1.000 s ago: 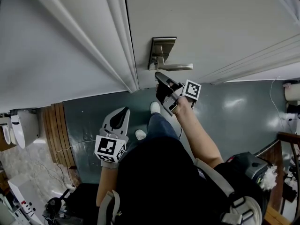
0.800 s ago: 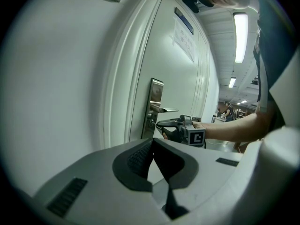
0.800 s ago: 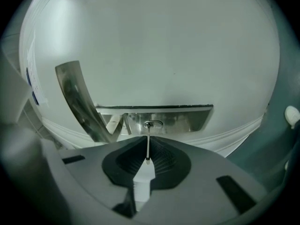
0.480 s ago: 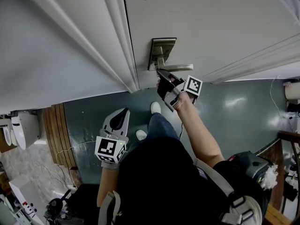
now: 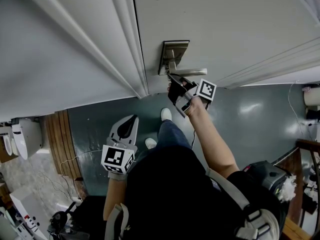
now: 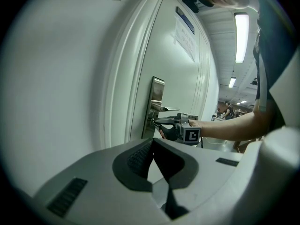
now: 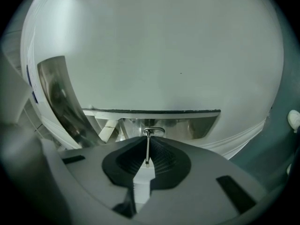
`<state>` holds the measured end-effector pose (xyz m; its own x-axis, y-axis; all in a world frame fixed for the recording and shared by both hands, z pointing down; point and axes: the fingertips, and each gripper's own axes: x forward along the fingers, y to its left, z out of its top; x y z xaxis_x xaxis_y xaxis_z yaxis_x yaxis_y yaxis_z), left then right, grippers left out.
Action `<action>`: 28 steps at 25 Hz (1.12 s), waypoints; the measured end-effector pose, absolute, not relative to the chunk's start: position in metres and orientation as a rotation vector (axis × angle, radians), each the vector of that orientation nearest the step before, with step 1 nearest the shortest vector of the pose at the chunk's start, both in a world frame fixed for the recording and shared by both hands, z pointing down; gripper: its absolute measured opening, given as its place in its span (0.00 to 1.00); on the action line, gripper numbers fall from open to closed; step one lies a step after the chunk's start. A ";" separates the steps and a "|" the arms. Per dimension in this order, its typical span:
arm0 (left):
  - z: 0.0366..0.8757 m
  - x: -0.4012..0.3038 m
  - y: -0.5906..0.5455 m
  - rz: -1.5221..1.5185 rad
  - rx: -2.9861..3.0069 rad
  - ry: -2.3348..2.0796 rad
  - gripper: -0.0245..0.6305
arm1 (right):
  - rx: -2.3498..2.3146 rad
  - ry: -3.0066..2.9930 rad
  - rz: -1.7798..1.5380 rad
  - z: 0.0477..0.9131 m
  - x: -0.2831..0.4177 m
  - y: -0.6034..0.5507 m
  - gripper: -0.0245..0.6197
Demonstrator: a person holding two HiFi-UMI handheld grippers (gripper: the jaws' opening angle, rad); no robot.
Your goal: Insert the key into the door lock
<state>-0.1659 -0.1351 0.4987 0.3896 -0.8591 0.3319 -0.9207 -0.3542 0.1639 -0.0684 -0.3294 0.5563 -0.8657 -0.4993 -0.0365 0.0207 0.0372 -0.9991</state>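
Observation:
A brushed-metal lock plate [image 5: 173,54] with a lever handle [image 5: 190,72] sits on the white door [image 5: 235,24]. My right gripper [image 5: 173,78] is right below the lever, its tip against the plate. It is shut on a thin metal key [image 7: 147,148], seen edge-on. The key's tip sits at the round keyhole [image 7: 153,131] under the lever [image 7: 187,123]. I cannot tell how far in it is. My left gripper [image 5: 129,125] hangs low, away from the door, shut on nothing. From the left gripper view [image 6: 153,144] the right gripper [image 6: 161,122] shows at the plate [image 6: 156,104].
The door frame [image 5: 127,44] and a grey wall [image 5: 45,59] lie left of the door. Below are a dark green floor [image 5: 250,119], the person's shoes [image 5: 165,114], wooden slats [image 5: 57,139] and a white fixture [image 5: 27,134] at far left.
My right gripper has risen with the key from just below the lever to the lock plate. The left gripper has stayed still.

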 end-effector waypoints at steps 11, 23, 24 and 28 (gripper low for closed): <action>0.498 -0.166 -0.129 0.259 2.339 -1.553 0.05 | -0.554 1.919 -1.852 0.564 -0.066 -0.326 0.14; 0.494 -0.159 -0.104 0.244 2.374 -1.520 0.05 | -0.636 2.030 -1.793 0.563 -0.048 -0.274 0.11; 0.493 -0.158 -0.102 0.242 2.378 -1.516 0.05 | -0.650 2.056 -1.776 0.562 -0.045 -0.269 0.11; 0.492 -0.155 -0.097 0.236 2.397 -1.500 0.05 | -0.718 2.177 -1.686 0.557 -0.035 -0.254 0.08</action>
<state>-0.1547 -0.0973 0.4924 0.4403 -0.8479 0.2954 -0.8976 -0.4080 0.1667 -0.0351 -0.2542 0.5567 -0.8321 -0.5503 0.0693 -0.2047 0.1886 -0.9605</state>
